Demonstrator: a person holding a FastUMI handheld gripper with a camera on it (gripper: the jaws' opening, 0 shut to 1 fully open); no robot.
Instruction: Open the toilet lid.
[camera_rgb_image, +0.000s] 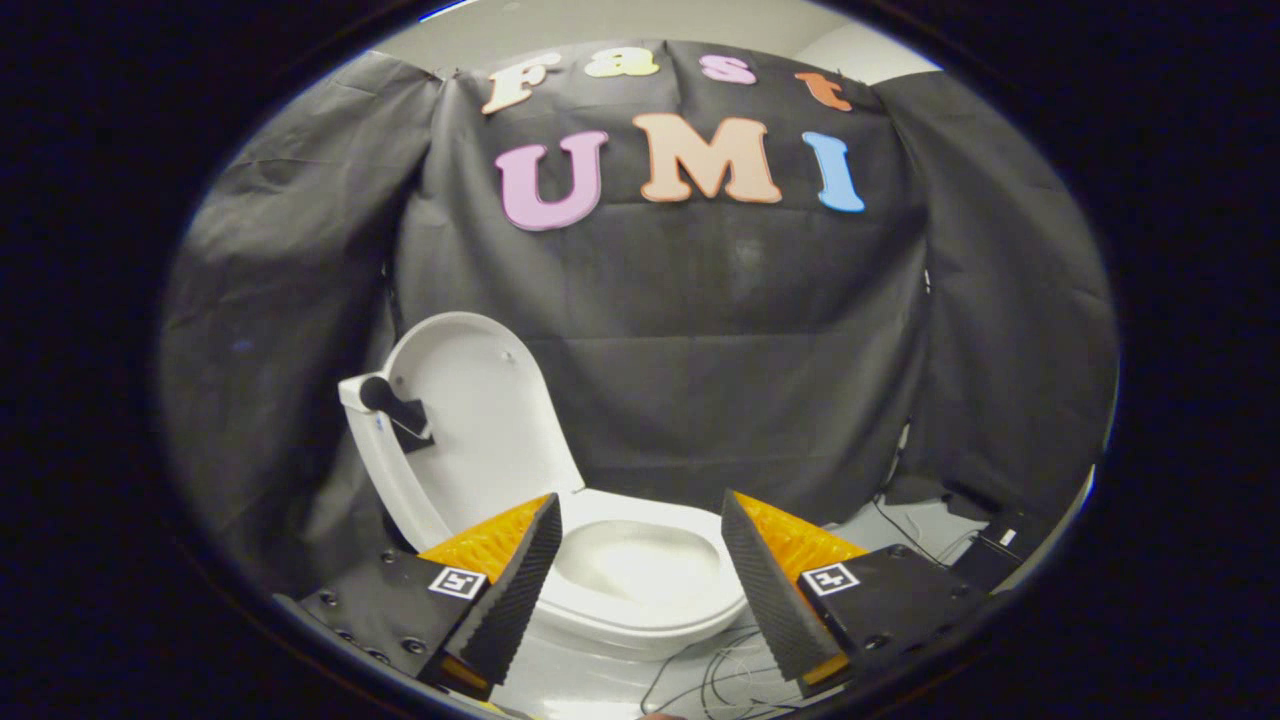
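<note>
A white toilet (640, 610) stands just beyond my fingers, its bowl showing between them. The white lid (480, 420) is raised, standing nearly upright and leaning back to the left of the bowl. A black handle piece (395, 408) is fixed to the lid's left edge. My gripper (640, 515) is open, its two fingers wide apart with nothing between them, held a little short of the bowl's front rim and apart from the lid.
Black cloth (760, 350) hangs close behind and to both sides of the toilet. Thin dark cables (720, 670) trail over the white floor below the bowl's front. A small black box (1005, 540) with wires lies on the floor at the right.
</note>
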